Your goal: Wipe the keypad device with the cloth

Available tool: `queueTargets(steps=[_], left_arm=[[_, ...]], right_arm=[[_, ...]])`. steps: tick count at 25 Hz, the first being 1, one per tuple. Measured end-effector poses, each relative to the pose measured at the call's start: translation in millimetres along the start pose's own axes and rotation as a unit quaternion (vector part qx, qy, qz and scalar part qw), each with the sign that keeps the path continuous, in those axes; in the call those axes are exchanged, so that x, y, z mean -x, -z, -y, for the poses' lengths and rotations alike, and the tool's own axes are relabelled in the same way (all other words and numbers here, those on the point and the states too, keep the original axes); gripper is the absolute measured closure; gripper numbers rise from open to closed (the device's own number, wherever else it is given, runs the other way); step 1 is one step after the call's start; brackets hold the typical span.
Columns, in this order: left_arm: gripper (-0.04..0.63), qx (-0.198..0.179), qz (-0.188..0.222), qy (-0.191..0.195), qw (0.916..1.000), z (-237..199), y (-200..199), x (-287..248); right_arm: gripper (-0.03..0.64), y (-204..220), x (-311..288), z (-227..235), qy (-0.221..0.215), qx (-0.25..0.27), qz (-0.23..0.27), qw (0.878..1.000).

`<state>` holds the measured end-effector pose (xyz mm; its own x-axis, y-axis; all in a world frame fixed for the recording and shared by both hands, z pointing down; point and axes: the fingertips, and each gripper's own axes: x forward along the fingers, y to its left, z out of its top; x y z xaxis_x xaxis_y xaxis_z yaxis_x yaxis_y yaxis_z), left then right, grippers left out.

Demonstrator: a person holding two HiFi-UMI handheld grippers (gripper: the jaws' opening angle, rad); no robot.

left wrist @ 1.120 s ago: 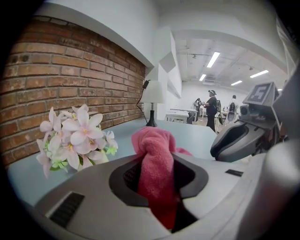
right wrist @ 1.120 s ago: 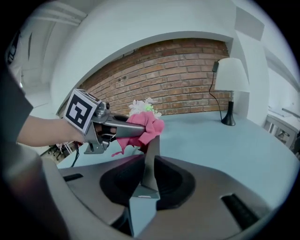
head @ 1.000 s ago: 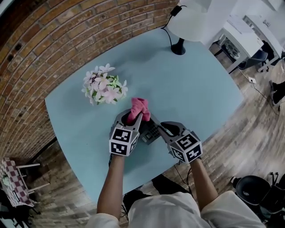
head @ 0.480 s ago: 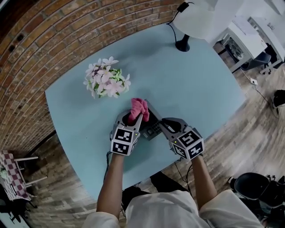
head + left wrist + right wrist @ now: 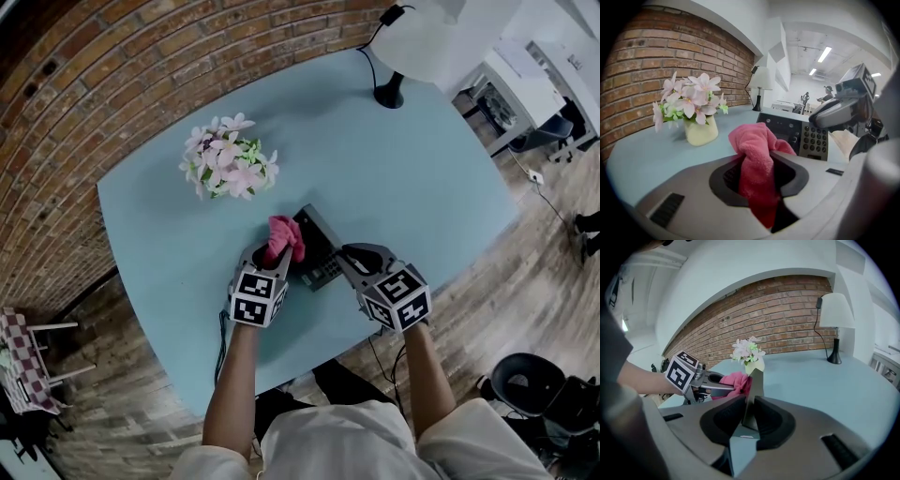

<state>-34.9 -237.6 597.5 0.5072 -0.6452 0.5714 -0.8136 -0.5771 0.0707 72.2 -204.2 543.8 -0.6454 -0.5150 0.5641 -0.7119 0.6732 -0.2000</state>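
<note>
Left gripper [image 5: 277, 251] clamps pink fleece cloth [image 5: 284, 234], ready for wiping | right gripper [image 5: 345, 260] pinches near-right edge of dark grey keypad device [image 5: 315, 242], apparently steadying it.

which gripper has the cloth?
The left gripper, jaws shut on the pink cloth; the right gripper instead clamps the keypad device by its edge.
</note>
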Motion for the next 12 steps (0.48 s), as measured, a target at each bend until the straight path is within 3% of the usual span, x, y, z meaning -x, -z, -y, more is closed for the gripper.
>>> queueTargets(steps=[12], left_arm=[[0.451,0.022,-0.041,-0.007,0.9989,-7,37,6]], right_arm=[[0.54,-1,0,0,0.006,0.005,-0.006,1.0]])
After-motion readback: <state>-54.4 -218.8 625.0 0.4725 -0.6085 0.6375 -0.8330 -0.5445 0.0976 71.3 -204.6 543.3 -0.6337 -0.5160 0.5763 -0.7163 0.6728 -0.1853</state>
